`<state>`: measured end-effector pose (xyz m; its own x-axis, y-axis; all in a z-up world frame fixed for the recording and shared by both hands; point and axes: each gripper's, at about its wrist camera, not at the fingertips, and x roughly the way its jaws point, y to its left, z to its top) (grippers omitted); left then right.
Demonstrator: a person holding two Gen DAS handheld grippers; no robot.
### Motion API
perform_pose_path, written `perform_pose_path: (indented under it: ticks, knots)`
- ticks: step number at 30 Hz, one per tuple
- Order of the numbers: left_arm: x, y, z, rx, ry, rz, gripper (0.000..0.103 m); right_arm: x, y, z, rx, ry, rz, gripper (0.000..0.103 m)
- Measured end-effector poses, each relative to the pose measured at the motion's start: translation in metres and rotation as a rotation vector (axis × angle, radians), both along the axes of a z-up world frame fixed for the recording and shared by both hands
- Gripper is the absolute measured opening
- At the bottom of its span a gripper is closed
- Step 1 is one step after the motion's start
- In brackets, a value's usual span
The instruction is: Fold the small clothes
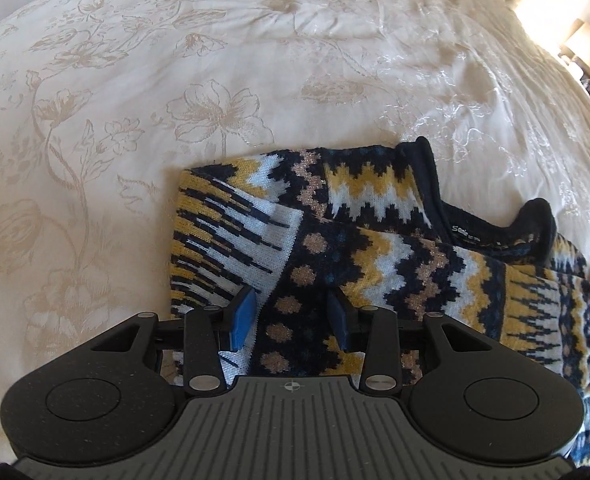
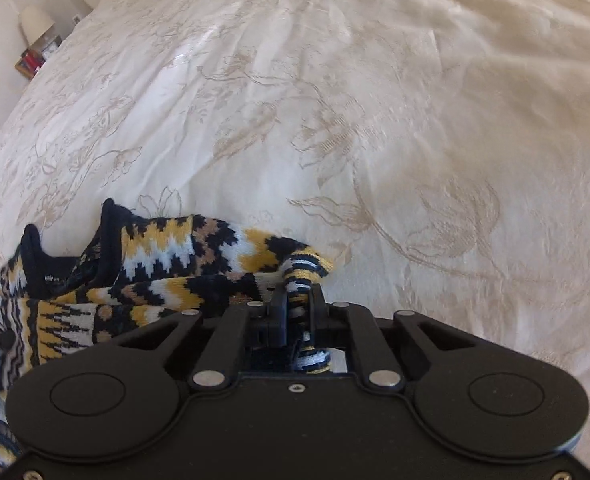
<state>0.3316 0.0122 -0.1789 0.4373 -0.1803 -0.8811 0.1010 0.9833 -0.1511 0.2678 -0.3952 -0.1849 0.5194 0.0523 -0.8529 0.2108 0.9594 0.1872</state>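
— On the cream bedspread [image 1: 255, 80] with the woven flowers, what is lying?

— One patterned sweater [image 1: 375, 216], dark blue, yellow and white, with a dark collar [image 1: 427, 164]. It lies partly folded, close in front of both grippers.

— How stands the left gripper [image 1: 293, 312]?

— Its blue pads [image 1: 244, 314] are partly spread, one on each side of a raised fold of the knit. I cannot tell if they really press it.

— And the right gripper [image 2: 299, 292]?

— Its jaws are pressed together on a striped edge of the sweater; the cloth bunches up between the fingers [image 2: 277, 308] and a piece hangs behind them.

— Anything else?

— A lamp [image 2: 35, 22] at the far bedside, small and blurred.
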Motion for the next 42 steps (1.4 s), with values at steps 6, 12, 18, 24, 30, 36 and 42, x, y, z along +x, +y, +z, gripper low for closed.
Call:
perform_pose_path:
  ticks: [6, 12, 18, 24, 30, 36, 42]
  knots:
    - [0.0, -0.001, 0.0, 0.003, -0.001, 0.004, 0.039, -0.009, 0.009, -0.007, -0.119, 0.06, -0.023, 0.014]
    - [0.003, -0.004, 0.028, 0.018, -0.038, -0.052, 0.039, -0.008, 0.005, 0.027, -0.122, -0.083, -0.018, 0.05]
    - [0.035, -0.025, 0.049, 0.023, -0.102, -0.153, 0.039, 0.019, 0.02, 0.047, -0.039, -0.178, 0.187, 0.055]
    - [0.069, -0.059, 0.031, 0.015, -0.072, -0.225, 0.039, 0.058, 0.055, 0.03, -0.046, -0.165, 0.397, 0.055]
    - [0.075, -0.065, -0.012, 0.068, -0.002, -0.224, 0.039, 0.078, 0.07, 0.008, -0.057, -0.093, 0.507, 0.055]
    - [0.071, -0.068, -0.013, 0.093, -0.033, -0.228, 0.04, 0.091, 0.079, -0.007, -0.048, -0.059, 0.593, 0.055]
    - [0.069, -0.066, -0.013, 0.085, -0.045, -0.216, 0.04, 0.099, 0.074, -0.012, 0.059, -0.054, 0.616, 0.044]
